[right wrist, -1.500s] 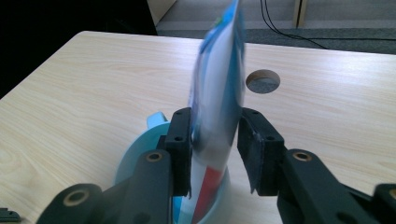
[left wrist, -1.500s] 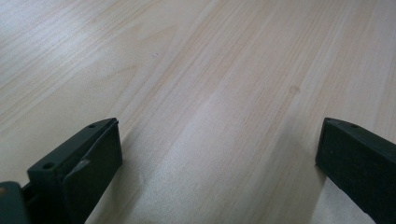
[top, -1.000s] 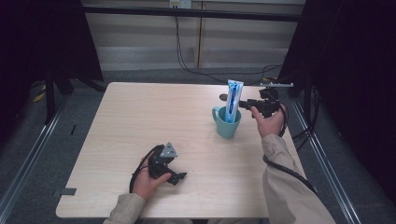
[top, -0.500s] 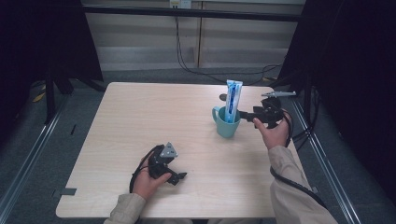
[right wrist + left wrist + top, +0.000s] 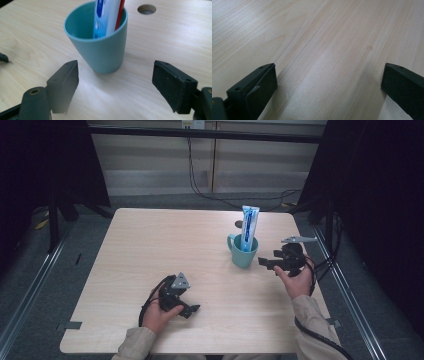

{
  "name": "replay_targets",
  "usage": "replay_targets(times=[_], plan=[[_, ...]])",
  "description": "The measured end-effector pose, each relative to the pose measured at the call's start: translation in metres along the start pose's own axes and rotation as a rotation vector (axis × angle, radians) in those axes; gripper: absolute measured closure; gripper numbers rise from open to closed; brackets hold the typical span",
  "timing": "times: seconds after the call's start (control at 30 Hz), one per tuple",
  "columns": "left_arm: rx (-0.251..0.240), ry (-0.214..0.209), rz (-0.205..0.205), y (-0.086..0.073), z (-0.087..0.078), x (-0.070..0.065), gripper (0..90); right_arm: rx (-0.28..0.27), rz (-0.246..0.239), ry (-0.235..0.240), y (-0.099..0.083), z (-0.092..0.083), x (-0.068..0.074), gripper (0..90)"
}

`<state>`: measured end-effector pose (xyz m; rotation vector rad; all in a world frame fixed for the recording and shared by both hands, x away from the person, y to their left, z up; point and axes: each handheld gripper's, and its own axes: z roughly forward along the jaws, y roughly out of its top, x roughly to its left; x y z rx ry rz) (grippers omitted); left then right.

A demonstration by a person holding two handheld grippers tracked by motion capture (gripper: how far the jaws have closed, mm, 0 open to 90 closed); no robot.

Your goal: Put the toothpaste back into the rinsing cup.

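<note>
cup: teal plastic cup [image 5: 243, 254] stands upright on the bench [image 5: 150, 250], at about 2 o'clock from bench centre; handle faces 9 o'clock in the high view
tube: blue-and-white toothpaste tube [image 5: 248, 227] stands in the cup, leaning on the rim, top half sticking out
right tool: right tool [image 5: 270, 263] at 3 o'clock of the cup, near it, not touching; jaws have just been opening, now wide apart, nothing between them; cup sits just ahead of the gap in the right gripper view
left tool: left tool [image 5: 187, 310] low over the bench at 7 o'clock; jaws spread, bare wood between them
hole: round hole [image 5: 146, 9] in the bench just beyond the cup
handling, tube: light, soft-walled, glossy; likely dents and slips under a hard pinch. Take it across the flat faces, upper half, above the rim
handling, cup: light, stiff, smooth; tapered wall, narrower at the base, so jaws may slide. Tall tube makes it top-heavy; a side knock could tip it
</note>
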<state>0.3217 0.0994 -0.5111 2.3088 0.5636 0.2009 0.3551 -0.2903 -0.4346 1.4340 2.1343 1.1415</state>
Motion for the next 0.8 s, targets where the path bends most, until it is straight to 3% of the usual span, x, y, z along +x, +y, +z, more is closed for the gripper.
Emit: replay_targets(times=[0.3, 0.8], plan=[[-0.005, 0.001, -0.007, 0.000, 0.000, 0.000, 0.1, 0.027, 0.011, 0.030, -0.029, 0.005, 0.002, 20.7], [-0.004, -0.001, -0.009, 0.000, 0.000, 0.000, 0.0, 0.119, -0.064, 0.031, -0.065, 0.021, 0.019, 20.3]])
